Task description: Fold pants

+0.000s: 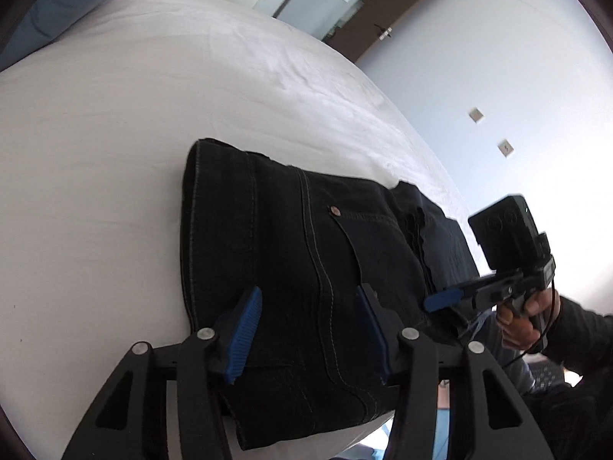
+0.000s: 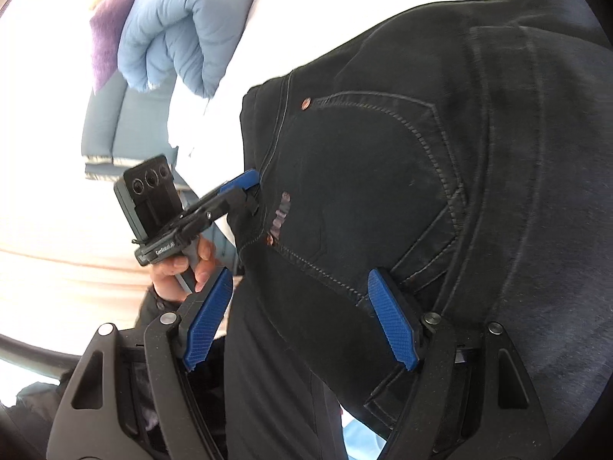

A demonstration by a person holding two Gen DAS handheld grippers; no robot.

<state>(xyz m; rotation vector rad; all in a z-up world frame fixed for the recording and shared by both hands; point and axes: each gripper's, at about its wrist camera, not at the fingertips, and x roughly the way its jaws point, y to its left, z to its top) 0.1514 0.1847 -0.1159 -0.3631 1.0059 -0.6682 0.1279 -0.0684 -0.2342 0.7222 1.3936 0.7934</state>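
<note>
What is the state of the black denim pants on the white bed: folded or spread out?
Folded. The black denim pants lie as a compact stacked bundle on the white bed, with layered edges showing beside the back pocket.

Black pants, white bed, blue claw pads.

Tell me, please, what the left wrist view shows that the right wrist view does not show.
Only the left wrist view shows the wide white bed sheet, the pale wall with two small square plates, and the brown wooden door frame.

Only the right wrist view shows the light blue padded jacket, the purple cloth, and the worn patch on the denim.

Both show the folded black denim pants with the copper rivet, and both open grippers, the left gripper and the right gripper.
</note>
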